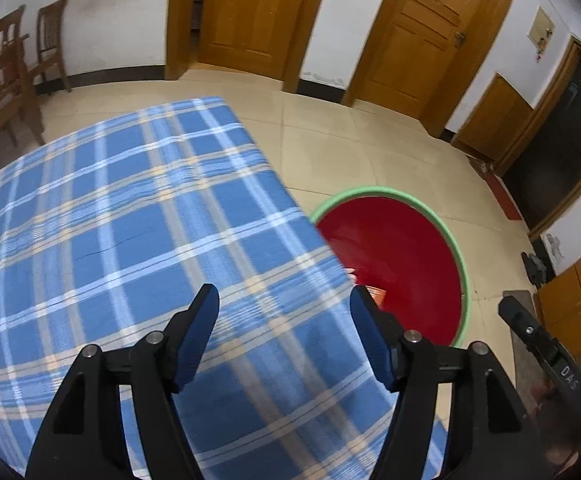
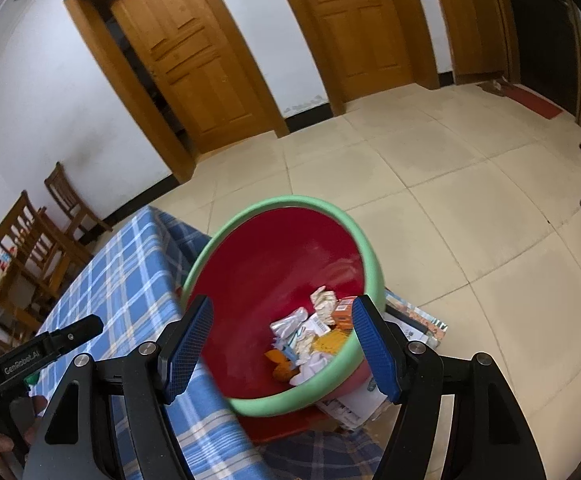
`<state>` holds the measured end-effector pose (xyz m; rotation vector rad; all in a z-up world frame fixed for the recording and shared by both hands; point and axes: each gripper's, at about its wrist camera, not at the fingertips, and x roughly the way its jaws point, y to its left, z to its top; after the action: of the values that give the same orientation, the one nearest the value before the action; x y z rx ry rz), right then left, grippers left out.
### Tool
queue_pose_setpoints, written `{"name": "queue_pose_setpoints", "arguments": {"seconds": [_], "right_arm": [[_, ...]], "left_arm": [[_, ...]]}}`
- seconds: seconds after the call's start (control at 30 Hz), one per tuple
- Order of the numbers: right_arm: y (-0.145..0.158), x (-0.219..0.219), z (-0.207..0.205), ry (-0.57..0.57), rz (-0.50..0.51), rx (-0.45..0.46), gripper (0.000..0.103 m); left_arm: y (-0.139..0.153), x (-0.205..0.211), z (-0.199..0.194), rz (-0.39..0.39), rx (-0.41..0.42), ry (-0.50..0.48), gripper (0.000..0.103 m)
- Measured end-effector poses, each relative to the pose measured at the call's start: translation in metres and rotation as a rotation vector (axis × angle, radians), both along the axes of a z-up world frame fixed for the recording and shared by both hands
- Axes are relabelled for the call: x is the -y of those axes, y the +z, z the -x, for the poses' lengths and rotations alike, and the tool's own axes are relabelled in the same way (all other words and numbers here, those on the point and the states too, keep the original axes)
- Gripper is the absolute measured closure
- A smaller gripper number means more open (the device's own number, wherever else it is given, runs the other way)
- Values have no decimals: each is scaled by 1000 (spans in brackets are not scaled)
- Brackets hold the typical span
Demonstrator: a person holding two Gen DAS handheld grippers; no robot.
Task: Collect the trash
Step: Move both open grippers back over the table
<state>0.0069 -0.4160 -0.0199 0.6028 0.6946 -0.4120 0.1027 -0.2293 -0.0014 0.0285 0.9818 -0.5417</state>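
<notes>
A red basin with a green rim [image 2: 290, 200] stands on the floor beside the table and holds a heap of crumpled paper and wrappers [image 2: 314, 332]. My right gripper [image 2: 284, 302] hangs over it, open, with nothing between its blue pads. My left gripper [image 1: 283, 292] is open and empty above the blue plaid tablecloth [image 1: 130, 220], near the table's right edge. From there the basin [image 1: 374, 191] shows to the right, the table hiding part of it, with an orange scrap [image 1: 376, 294] inside. No trash lies on the cloth that I can see.
Flattened cardboard and printed paper [image 2: 414, 320] lie under the basin. Wooden chairs [image 1: 6, 80] stand at the far left by the wall. Wooden doors [image 1: 258, 12] line the back wall, and a red mat [image 2: 538, 102] lies by a dark doorway. Tiled floor [image 2: 470, 220] surrounds the basin.
</notes>
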Motion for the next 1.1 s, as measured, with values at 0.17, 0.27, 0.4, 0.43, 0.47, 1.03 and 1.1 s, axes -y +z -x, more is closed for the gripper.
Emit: {"name": "queue_pose_setpoints", "arguments": {"seconds": [0.17, 0.27, 0.4, 0.43, 0.47, 1.03, 1.1], "right_arm": [[4, -14, -4, 39, 11, -2, 29], [7, -27, -7, 70, 25, -3, 27], [12, -45, -11, 111, 44, 4, 24], [13, -50, -13, 124, 48, 6, 24], [13, -55, -14, 135, 52, 5, 24], [1, -126, -27, 283, 99, -8, 23], [1, -134, -27, 290, 126, -15, 23]], "left_arm": [[6, -26, 7, -29, 36, 72, 29], [7, -43, 9, -25, 39, 107, 28], [7, -65, 11, -33, 37, 158, 28], [7, -69, 12, -35, 38, 169, 27], [7, -75, 13, -40, 40, 184, 27], [-15, -139, 42, -134, 92, 330, 23], [-18, -143, 46, -143, 95, 347, 23]]}}
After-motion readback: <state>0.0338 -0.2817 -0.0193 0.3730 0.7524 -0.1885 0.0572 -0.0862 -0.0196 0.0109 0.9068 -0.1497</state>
